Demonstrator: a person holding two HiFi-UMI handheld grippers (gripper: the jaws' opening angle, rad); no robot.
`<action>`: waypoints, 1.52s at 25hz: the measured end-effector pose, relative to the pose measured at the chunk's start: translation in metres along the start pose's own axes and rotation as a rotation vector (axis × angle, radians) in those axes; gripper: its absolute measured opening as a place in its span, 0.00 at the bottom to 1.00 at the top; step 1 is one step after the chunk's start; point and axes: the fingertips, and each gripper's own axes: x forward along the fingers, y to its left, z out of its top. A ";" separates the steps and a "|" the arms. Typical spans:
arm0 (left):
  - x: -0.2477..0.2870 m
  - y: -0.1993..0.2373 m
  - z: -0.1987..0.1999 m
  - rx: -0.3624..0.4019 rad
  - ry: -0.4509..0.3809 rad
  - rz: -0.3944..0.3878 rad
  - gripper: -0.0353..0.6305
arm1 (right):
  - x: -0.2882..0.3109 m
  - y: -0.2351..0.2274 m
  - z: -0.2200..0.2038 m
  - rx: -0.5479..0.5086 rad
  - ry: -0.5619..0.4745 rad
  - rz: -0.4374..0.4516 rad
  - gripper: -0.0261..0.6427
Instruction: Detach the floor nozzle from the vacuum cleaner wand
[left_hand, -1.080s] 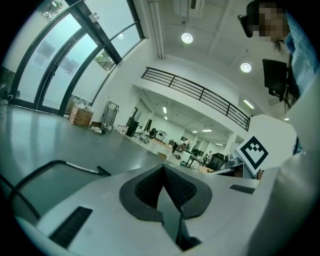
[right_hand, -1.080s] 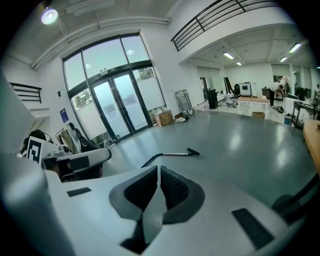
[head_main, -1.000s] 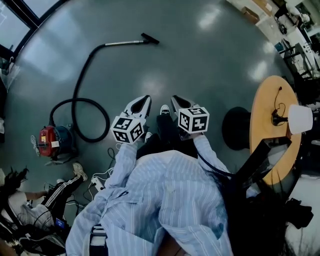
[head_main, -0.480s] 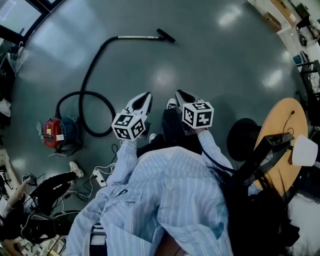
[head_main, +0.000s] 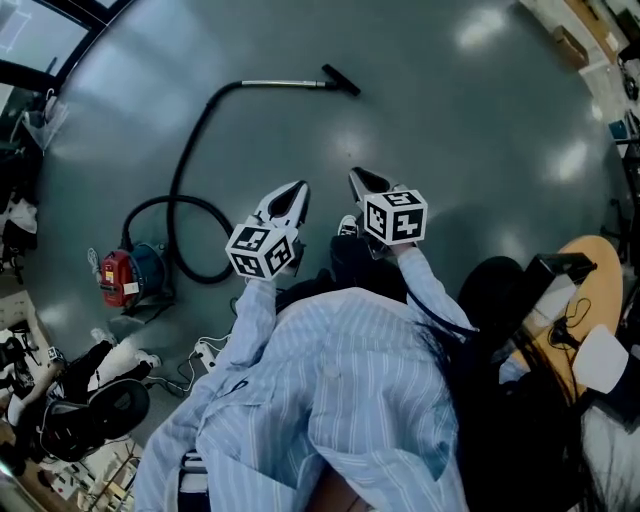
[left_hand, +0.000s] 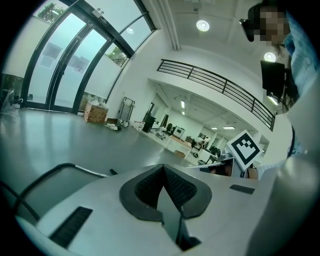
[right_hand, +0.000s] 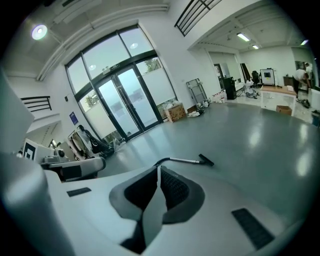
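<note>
Head view, floor (head_main: 450, 120): a wide, smooth grey-green sheet, glossy enough to carry soft white patches of the ceiling lights.
Shirt (head_main: 340, 400): pale blue cloth with fine stripes, creased, filling the lower middle; both sleeves reach forward to the two tools.
Desk (head_main: 590, 270): a round wooden top at the right edge, warm tan, with a thin dark cable lying on it; a rounded black seat (head_main: 490, 285) sits just beside it.
Hose (head_main: 180, 170): a long black flexible tube that loops once near the canister, then sweeps up in a broad arc to the wand.
Canister (head_main: 128, 277): a squat vacuum body, red and blue, at the left, well apart from the person.
Left gripper (head_main: 298, 188): white hard shell with dark ribbed pads and a checkered marker cube (head_main: 262, 250) at its back; its jaws are pressed together with nothing between them.
Right gripper (head_main: 356, 176): the same build, its cube (head_main: 395, 216) facing up; jaws likewise closed and empty.
Wand (head_main: 285, 84): a straight, slim metal tube with a dull shine, lying flat on the floor far ahead of both grippers.
Floor nozzle (head_main: 341, 80): a short black bar set at an angle on the wand's right end, joined to it and well apart from either gripper.
</note>
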 end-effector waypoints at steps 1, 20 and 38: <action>0.011 0.000 0.005 0.004 0.002 0.002 0.06 | 0.004 -0.009 0.008 0.002 -0.001 0.003 0.08; 0.104 0.022 0.059 0.067 0.073 0.025 0.06 | 0.045 -0.093 0.073 0.102 -0.027 -0.012 0.08; 0.224 0.207 0.159 0.015 0.164 -0.061 0.06 | 0.196 -0.129 0.200 0.157 -0.020 -0.123 0.08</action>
